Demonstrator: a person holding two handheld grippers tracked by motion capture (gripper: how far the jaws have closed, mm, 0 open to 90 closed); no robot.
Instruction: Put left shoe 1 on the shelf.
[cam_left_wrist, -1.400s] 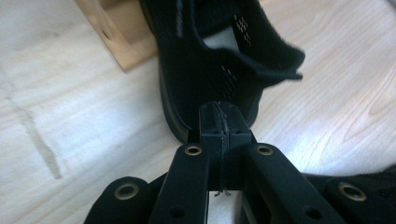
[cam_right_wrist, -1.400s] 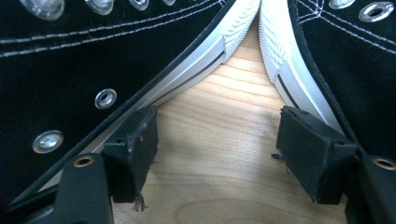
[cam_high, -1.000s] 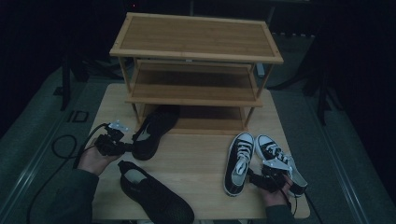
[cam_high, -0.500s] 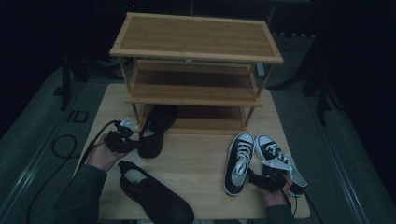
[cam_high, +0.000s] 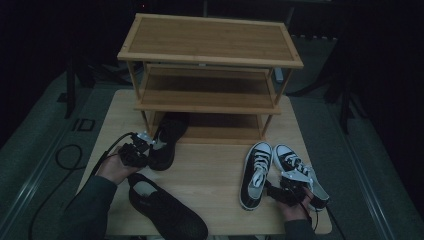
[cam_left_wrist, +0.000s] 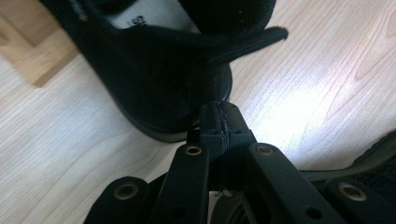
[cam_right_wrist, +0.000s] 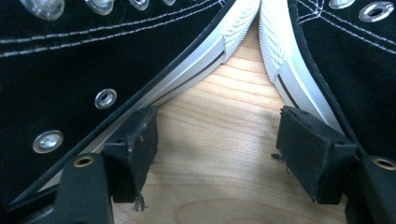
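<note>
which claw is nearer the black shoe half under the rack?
Left. The left claw is shut, tips against the black shoe's heel. The right claw sits open between the two sneakers, across the table.

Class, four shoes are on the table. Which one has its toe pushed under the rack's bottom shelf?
The plain black shoe beside the left claw. Its toe is under the wooden rack; the other black shoe and the two white-laced sneakers lie on open table.

White marks that look like "ID" stand on the grey floor (cam_high: 45, 150) at the left of the high view, beside the table. A dark printed mark on the black shoe's pale insole (cam_left_wrist: 154, 18), top of the left gripper view, cannot be read.
</note>
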